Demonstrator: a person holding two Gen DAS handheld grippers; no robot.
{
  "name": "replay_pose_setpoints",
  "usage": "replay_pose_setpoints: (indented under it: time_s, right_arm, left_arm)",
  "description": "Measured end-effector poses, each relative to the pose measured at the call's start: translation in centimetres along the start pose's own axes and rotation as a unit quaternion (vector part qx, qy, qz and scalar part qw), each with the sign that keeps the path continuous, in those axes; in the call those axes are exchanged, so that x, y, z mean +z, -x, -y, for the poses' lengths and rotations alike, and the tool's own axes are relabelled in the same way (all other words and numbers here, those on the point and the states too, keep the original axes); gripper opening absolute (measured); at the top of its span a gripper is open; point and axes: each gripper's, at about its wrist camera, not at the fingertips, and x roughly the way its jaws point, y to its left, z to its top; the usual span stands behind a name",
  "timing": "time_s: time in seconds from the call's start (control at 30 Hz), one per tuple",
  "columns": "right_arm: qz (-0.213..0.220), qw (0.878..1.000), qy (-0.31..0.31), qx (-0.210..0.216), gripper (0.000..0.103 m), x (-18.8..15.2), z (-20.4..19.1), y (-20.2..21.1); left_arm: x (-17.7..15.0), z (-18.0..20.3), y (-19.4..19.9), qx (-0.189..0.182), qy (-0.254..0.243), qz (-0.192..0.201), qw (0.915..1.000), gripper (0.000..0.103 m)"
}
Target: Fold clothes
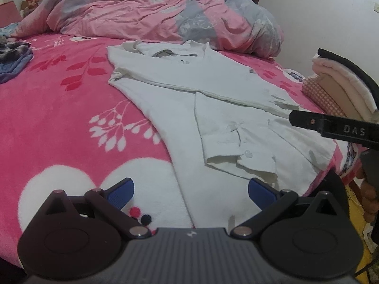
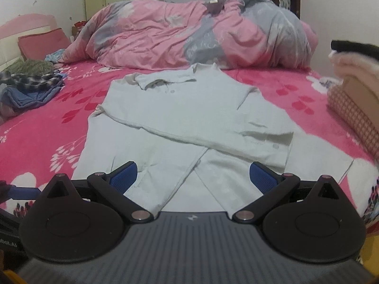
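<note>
White shirt [image 2: 180,116] flat, sleeves crossed

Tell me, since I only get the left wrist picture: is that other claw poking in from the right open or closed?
Observer: Open. In the right wrist view the right claw has its blue pads spread wide above the lower part of the white shirt, and it is holding nothing.
Operator: And the clothes heap at far left, is there anything more in it?
Observer: Yes. A green garment lies behind the plaid one, outside your picture.
</note>
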Motion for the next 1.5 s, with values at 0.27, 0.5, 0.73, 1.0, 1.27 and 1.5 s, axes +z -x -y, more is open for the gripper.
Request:
replay_pose_setpoints:
  time_s: [0.27, 0.5, 0.73, 1.0, 1.27, 1.5]
  right_arm:
    - [0.004, 0.999, -0.027, 0.018, 0.102, -0.2, 0.6, 0.0]
    - [-0.007, 0.999, -0.040, 0.026, 0.102, -0.4, 0.6, 0.0]
    - [-0.014, 0.997, -0.068, 0.039, 0.102, -0.5, 1.4, 1.0]
    - [-0.007, 0.986, -0.113, 0.119, 0.102, -2.0, 3.2, 1.5]
    - [0.004, 0.974, -0.147, 0.172, 0.102, -2.8, 4.5, 1.1]
    - [0.005, 0.960, -0.183, 0.212, 0.102, -3.6, 5.3, 0.6]
  left_arm:
    - [-0.4, -0.5, -0.4, 0.012, 0.002, -0.010, 0.9999, 0.103]
    - [-1.3, -0.4, 0.4, 0.009, -0.006, 0.002, 0.9999, 0.103]
    - [-3.1, 0.5, 1.1, -0.024, -0.025, 0.001, 0.9994, 0.103]
    - [-3.2, 0.8, 0.6, -0.058, -0.014, -0.009, 0.9982, 0.097]
    - [-2.7, 0.7, -0.2, -0.060, 0.016, -0.025, 0.9977, 0.074]
    - [-2.4, 0.6, -0.6, -0.054, 0.036, -0.042, 0.9970, 0.049]
